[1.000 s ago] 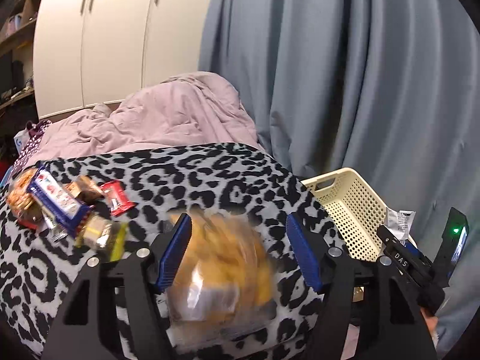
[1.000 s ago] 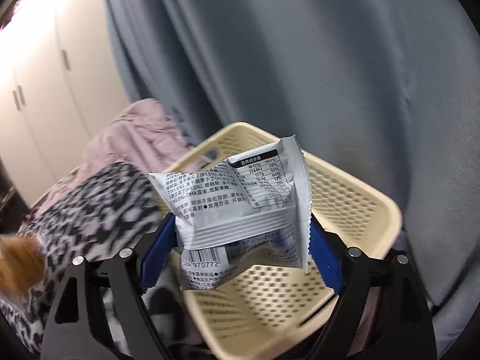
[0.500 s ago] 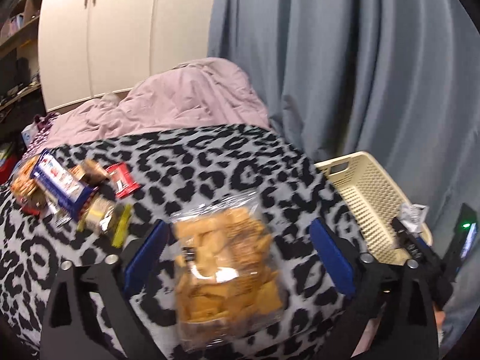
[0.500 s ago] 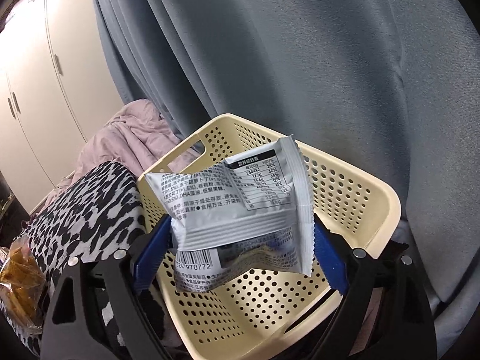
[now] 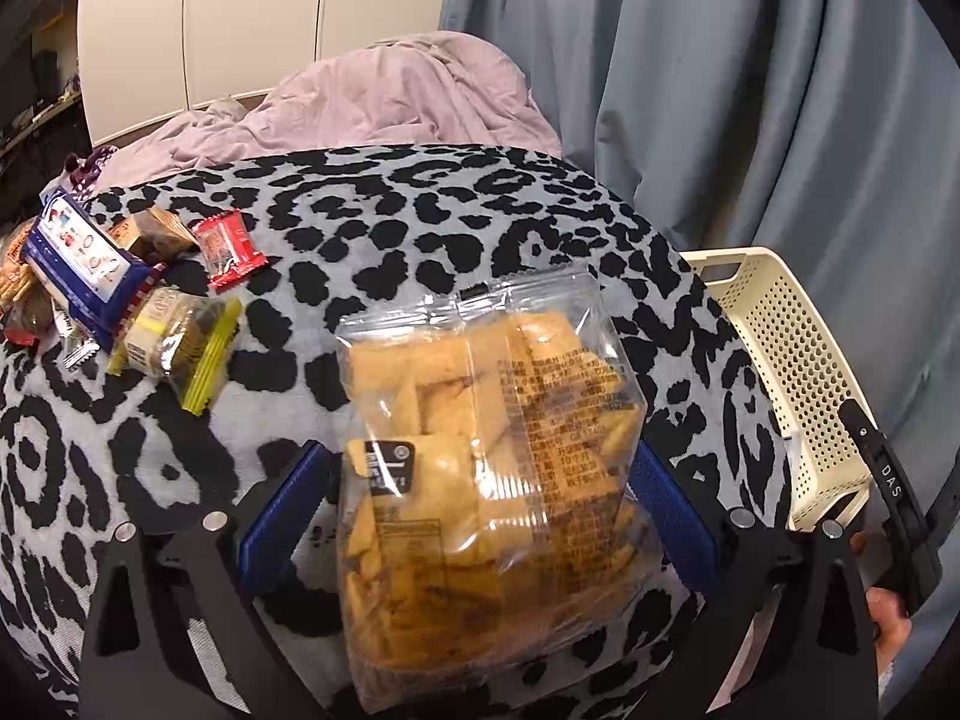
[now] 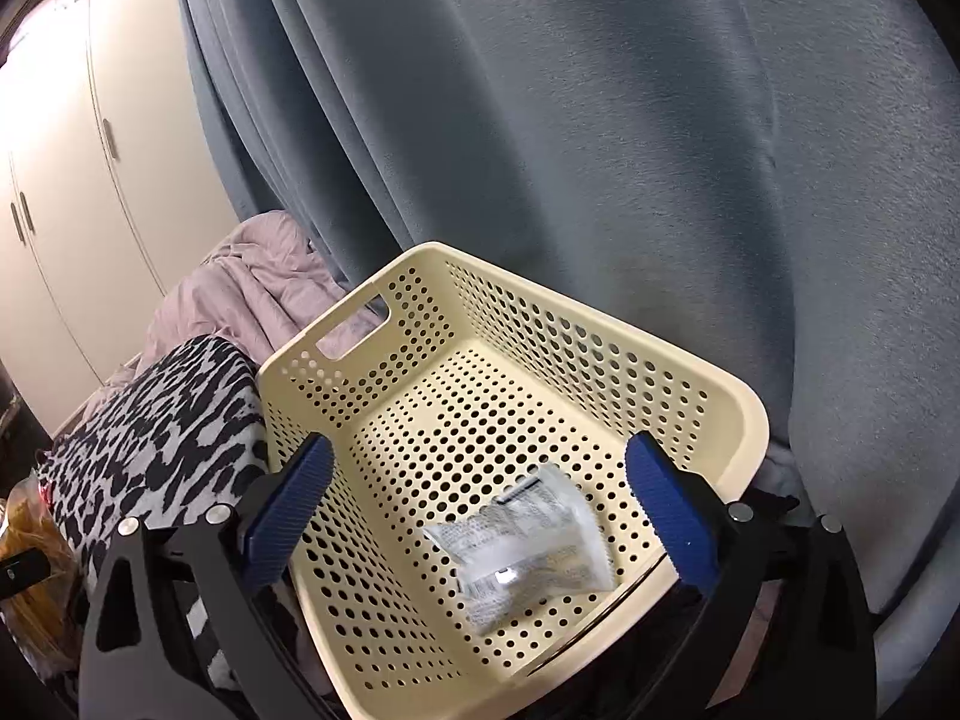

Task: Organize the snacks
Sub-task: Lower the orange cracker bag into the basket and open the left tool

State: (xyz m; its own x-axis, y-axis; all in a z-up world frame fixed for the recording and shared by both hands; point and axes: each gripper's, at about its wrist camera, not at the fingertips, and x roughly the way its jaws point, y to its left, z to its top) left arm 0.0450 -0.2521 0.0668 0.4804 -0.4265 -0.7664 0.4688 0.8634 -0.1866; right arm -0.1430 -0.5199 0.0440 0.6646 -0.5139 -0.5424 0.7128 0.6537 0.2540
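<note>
My left gripper is shut on a clear bag of orange crackers, held above the leopard-print blanket. A cream perforated basket stands to its right. In the right wrist view my right gripper is open and empty over the basket. A silver-white snack packet lies on the basket floor between the blue fingers. A pile of small snacks lies on the blanket at the left: a blue-and-white pack, a red packet, a yellow-edged biscuit pack.
A grey-blue curtain hangs right behind the basket. A crumpled pink duvet lies beyond the blanket. White cupboard doors stand at the back left. The right gripper's body shows beside the basket in the left wrist view.
My right gripper opened and the silver packet dropped into the basket. My left gripper closed on the cracker bag and lifted it off the blanket.
</note>
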